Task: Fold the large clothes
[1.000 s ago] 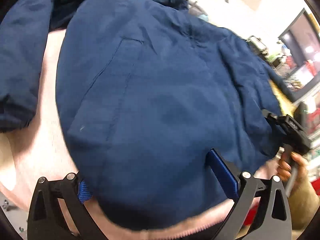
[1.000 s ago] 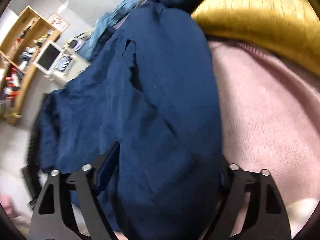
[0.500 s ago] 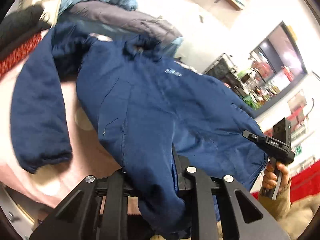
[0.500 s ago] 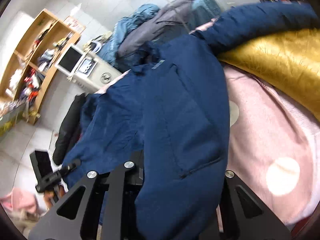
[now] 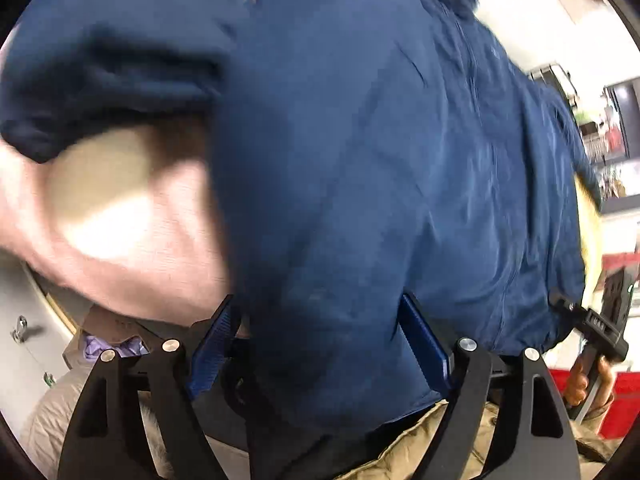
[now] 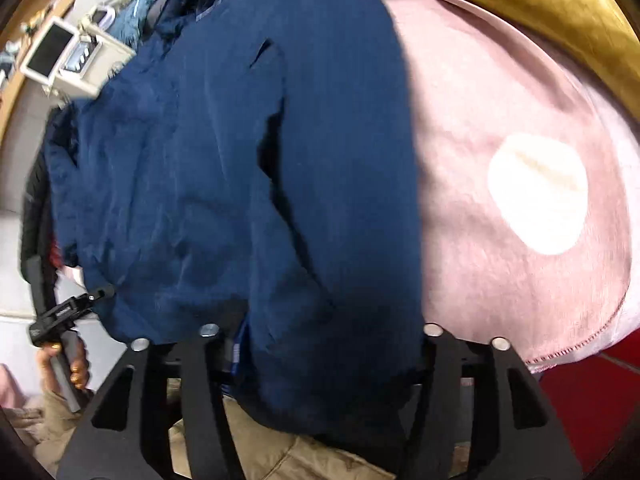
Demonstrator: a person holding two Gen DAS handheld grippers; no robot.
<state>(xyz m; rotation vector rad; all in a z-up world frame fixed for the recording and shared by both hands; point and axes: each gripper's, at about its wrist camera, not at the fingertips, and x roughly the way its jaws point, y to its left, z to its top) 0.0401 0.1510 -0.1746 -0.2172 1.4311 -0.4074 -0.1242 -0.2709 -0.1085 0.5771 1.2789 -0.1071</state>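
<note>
A dark blue jacket (image 6: pixel 248 168) fills the middle of the frame, spread over a pink blanket (image 6: pixel 500 120) that bears a pale round patch at centre right. The jacket's hem hangs between the black fingers of the right hand-held gripper (image 6: pixel 324 344) at the bottom, whose jaws are opening. A gold quilt (image 6: pixel 540 4) curves across the upper right. At lower left, a hand (image 6: pixel 68 364) grips the left hand-held gripper (image 6: pixel 106 291), its tip at the jacket's edge. A small white monitor (image 6: pixel 50 50) sits at upper left, and red floor shows at lower right.
</note>
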